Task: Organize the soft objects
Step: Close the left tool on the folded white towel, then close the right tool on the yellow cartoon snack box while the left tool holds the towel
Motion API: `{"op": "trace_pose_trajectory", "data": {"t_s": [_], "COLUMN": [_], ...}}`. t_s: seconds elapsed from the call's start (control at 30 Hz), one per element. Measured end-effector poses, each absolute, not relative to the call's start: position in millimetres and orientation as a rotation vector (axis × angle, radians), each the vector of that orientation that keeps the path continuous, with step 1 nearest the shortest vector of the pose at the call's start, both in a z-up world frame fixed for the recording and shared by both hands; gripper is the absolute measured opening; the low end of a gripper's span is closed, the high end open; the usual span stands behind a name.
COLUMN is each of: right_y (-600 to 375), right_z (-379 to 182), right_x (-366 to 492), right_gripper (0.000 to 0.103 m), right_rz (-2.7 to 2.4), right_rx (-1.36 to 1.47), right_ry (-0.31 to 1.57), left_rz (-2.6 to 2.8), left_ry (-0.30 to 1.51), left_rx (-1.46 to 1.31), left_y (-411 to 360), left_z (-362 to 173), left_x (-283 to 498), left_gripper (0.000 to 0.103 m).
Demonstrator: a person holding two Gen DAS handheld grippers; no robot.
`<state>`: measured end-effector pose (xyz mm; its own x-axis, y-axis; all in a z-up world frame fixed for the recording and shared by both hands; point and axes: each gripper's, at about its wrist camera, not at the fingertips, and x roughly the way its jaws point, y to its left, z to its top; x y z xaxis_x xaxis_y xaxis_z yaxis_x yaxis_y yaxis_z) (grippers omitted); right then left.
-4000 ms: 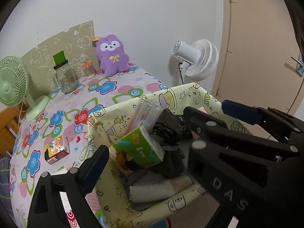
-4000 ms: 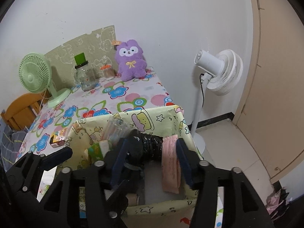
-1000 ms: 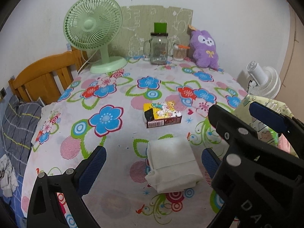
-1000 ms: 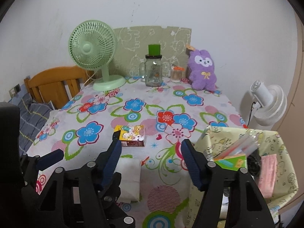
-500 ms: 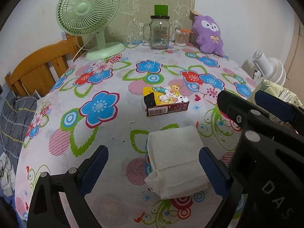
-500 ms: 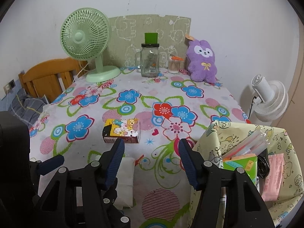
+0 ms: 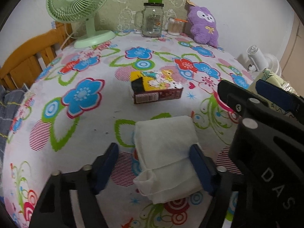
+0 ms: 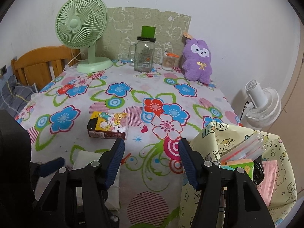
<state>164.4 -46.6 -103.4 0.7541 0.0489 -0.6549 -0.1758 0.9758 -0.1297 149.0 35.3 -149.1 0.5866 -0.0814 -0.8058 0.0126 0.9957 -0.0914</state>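
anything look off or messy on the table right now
Mostly tidy. The folded white cloth is loose, one lower corner curling open. The cartoon box lies flat, its dark end flap seemingly open. Nothing spilled.

Left wrist view — looks steeply down along its fingers, close over the near part of the flowered table (image 7: 85,125), the folded white cloth (image 7: 165,148) low in centre frame.

Right wrist view — set just to the right, tilted less steeply, taking in more wall and the patterned fabric bin (image 8: 237,152) at lower right.

Shared by both — cartoon box (image 7: 156,87), green fan (image 7: 76,1), glass jar (image 7: 153,20), purple plush (image 7: 204,25), white floor fan (image 8: 261,104); each view catches part of the other gripper.
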Motion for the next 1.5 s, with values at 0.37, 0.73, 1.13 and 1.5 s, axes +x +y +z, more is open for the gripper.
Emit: {"op": "trace_pose_trajectory", "data": {"t_s": [0.37, 0.73, 1.13, 1.5], "right_y": [-40.2, -18.0, 3.7, 11.0], "right_z": [-103.9, -99.0, -103.9, -113.9], "right_x": [163.6, 156.0, 169.8, 196.5], "right_gripper": [0.063, 0.063, 0.079, 0.081], "right_rz": [0.132, 0.198, 0.261, 0.255], "right_rx": [-0.201, -0.21, -0.148, -0.045], "right_ry": [0.716, 0.721, 0.763, 0.796], "left_rz": [-0.092, -0.023, 0.036, 0.099], "left_ry": [0.914, 0.872, 0.839, 0.828], "left_rx": [-0.086, -0.091, -0.106, -0.084], "left_y": [38.3, 62.1, 85.6, 101.1], "left_z": [-141.8, -132.4, -125.0, -126.2], "left_x": [141.7, 133.3, 143.2, 164.2], "left_gripper": [0.017, 0.012, 0.012, 0.012]}}
